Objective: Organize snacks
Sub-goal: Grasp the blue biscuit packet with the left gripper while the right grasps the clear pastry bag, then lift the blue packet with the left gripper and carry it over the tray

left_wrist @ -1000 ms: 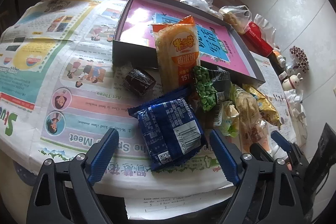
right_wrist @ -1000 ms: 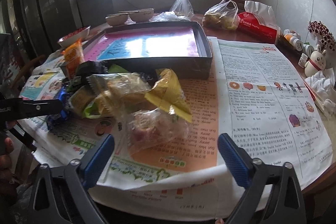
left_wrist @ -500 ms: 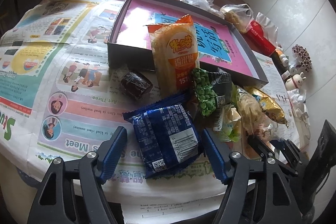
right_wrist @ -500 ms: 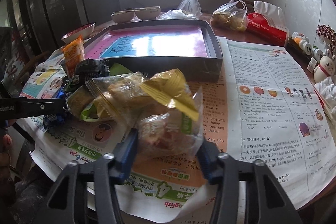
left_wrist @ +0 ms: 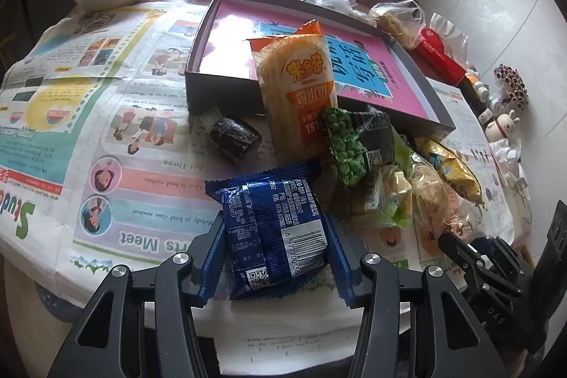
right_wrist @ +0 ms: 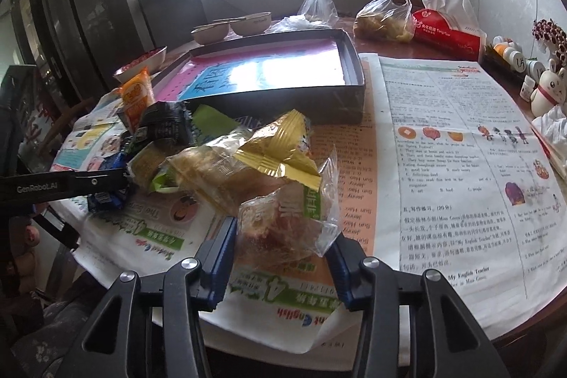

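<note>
L fingers (left_wrist: 212,248) closing on blue pack (left_wrist: 274,232); R fingers (right_wrist: 221,248) closing on clear bag (right_wrist: 283,229); snack pile (right_wrist: 226,162) crowds behind.

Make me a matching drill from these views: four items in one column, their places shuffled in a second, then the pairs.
Items:
1. blue packet
2. clear-wrapped cake
3. orange rice cracker pack
4. red tissue pack

Places:
A. leaning on the box's near wall
B. between the right tool's fingers
C. far side of the table, by a plastic bag
D. between the left tool's fingers

Pairs: 1-D, 2-B, 3-A, 4-C
</note>
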`<action>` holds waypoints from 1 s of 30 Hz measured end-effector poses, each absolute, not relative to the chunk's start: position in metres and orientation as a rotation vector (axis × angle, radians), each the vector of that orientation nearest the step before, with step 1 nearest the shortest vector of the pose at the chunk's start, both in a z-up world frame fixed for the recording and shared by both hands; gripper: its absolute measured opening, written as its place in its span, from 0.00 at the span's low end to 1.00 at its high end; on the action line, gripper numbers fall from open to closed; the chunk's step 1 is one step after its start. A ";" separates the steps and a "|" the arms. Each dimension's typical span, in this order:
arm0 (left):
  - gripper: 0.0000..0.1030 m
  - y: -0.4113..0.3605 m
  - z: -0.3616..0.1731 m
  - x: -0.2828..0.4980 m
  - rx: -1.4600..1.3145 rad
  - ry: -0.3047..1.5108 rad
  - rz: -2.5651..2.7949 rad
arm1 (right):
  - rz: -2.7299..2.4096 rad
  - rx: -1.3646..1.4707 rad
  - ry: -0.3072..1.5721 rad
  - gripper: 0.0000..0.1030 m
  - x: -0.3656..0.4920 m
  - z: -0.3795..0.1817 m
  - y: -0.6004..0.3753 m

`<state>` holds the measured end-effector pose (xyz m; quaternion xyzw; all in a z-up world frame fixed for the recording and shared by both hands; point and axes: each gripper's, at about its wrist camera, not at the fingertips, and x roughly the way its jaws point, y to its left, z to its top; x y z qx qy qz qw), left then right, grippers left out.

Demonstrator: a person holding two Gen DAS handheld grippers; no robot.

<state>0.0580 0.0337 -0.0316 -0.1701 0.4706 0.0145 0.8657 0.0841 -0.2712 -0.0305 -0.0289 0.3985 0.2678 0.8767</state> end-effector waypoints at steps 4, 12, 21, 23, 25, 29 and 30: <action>0.52 0.038 -0.028 0.052 -0.371 0.974 0.021 | 0.545 -0.042 0.829 0.46 0.082 -0.027 -0.279; 0.52 0.046 -0.017 0.042 -0.383 0.927 0.018 | 0.474 0.004 0.829 0.41 0.088 -0.025 -0.296; 0.52 0.045 -0.008 0.036 -0.383 0.890 0.012 | 0.414 0.039 0.785 0.40 0.085 -0.013 -0.318; 0.52 0.045 -0.005 0.035 -0.380 0.882 0.013 | 0.400 0.040 0.765 0.40 0.085 -0.008 -0.321; 0.52 0.046 -0.002 0.034 -0.380 0.872 0.014 | 0.396 0.039 0.750 0.40 0.085 -0.004 -0.323; 0.52 0.047 0.003 0.034 -0.378 0.857 0.019 | 0.395 0.039 0.736 0.40 0.089 0.001 -0.322; 0.52 0.048 0.004 0.034 -0.378 0.853 0.023 | 0.395 0.040 0.733 0.40 0.090 0.002 -0.322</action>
